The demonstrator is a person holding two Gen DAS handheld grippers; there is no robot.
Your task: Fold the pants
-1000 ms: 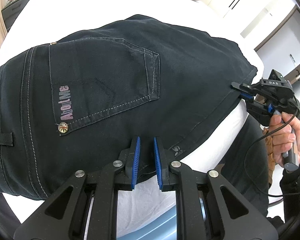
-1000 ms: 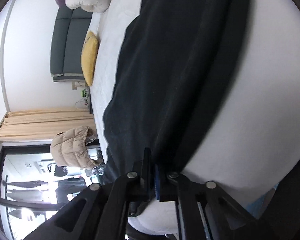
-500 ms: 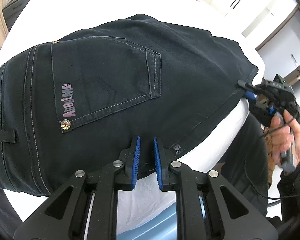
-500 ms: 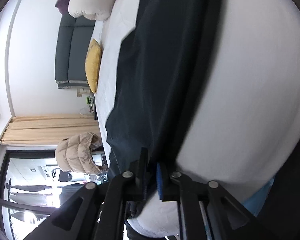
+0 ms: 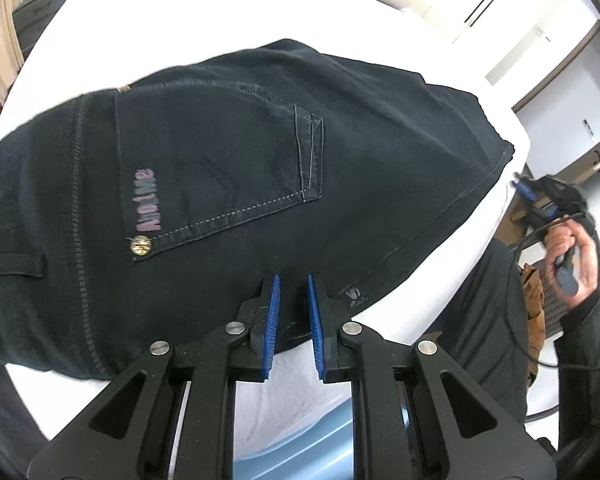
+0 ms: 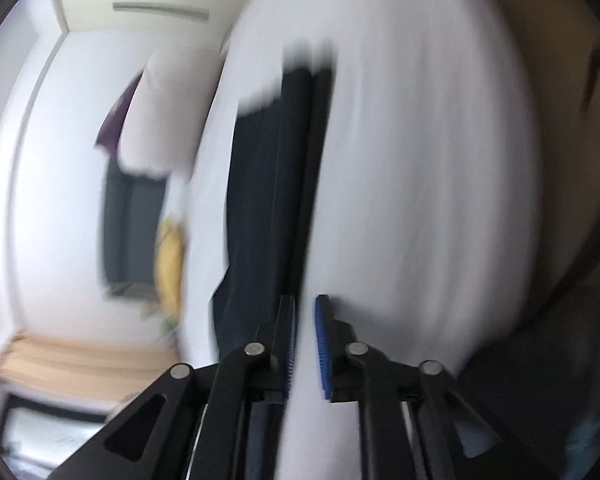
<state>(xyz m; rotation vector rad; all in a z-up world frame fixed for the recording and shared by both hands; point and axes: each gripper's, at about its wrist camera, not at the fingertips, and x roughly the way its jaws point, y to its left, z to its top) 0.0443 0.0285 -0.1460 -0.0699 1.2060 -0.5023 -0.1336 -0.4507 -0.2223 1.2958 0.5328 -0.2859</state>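
Black jeans (image 5: pixel 240 160) lie folded on the white bed (image 5: pixel 220 12), back pocket up. My left gripper (image 5: pixel 292 280) sits at their near edge, its blue pads closed on the dark fabric. The right gripper (image 5: pixel 520 186), held by a hand (image 5: pixel 572 248), hovers off the bed's right side, clear of the jeans' corner. In the blurred right wrist view the right gripper (image 6: pixel 305 300) has its jaws opening with nothing between them. There the jeans (image 6: pixel 268 200) stretch away just left of its fingers, over the bed (image 6: pixel 420 200).
A pale pillow (image 6: pixel 160 120), a yellow cushion (image 6: pixel 170 264) and a dark sofa (image 6: pixel 128 232) lie beyond the bed. The person's dark clothing (image 5: pixel 488 300) stands at the bed's right edge. White cabinet doors (image 5: pixel 572 100) are behind the right gripper.
The right gripper has let go of the jeans' edge, parted its jaws and swung away off the bed's side. The jeans shifted slightly. The left gripper has stayed in place.
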